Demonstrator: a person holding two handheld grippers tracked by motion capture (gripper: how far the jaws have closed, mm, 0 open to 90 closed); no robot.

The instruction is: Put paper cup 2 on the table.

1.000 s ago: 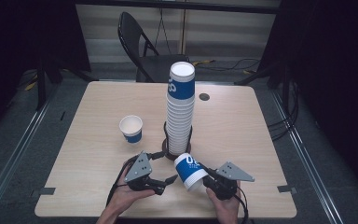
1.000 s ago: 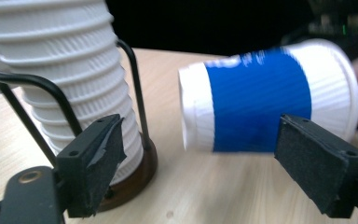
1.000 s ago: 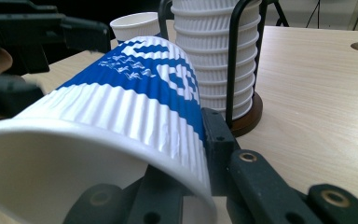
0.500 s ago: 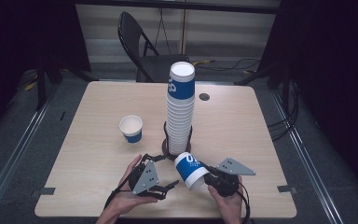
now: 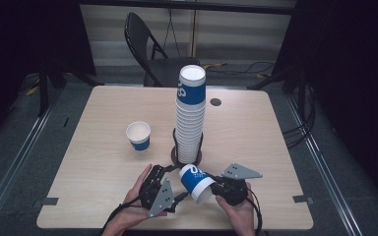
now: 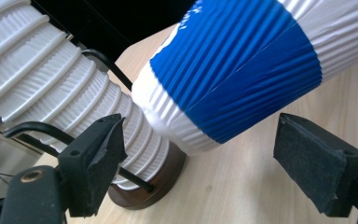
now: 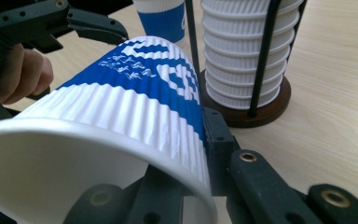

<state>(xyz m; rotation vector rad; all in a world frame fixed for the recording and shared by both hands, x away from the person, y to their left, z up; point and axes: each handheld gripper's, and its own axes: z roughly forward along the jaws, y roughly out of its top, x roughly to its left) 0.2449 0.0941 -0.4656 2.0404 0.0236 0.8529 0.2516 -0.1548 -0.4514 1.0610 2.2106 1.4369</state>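
Note:
A blue-and-white ribbed paper cup (image 5: 196,182) lies tilted on its side above the table's front edge, its base toward the stack. My right gripper (image 5: 211,189) is shut on its rim end; in the right gripper view the cup (image 7: 121,121) covers one jaw. My left gripper (image 5: 179,196) is open just left of the cup. In the left gripper view the cup's base (image 6: 242,70) hangs above and between the two spread pads (image 6: 95,168), touching neither. A tall stack of cups (image 5: 191,113) stands in a wire holder on a brown base (image 5: 177,161).
A single upright cup (image 5: 139,135) stands left of the stack. A small dark disc (image 5: 215,102) lies at the back of the wooden table (image 5: 256,142). A black chair (image 5: 150,49) stands behind the table. The holder's black rods (image 7: 261,56) rise close to the held cup.
My left gripper has moved right and turned toward the held cup, jaws open around its base end. The right gripper keeps holding the cup, nearly still.

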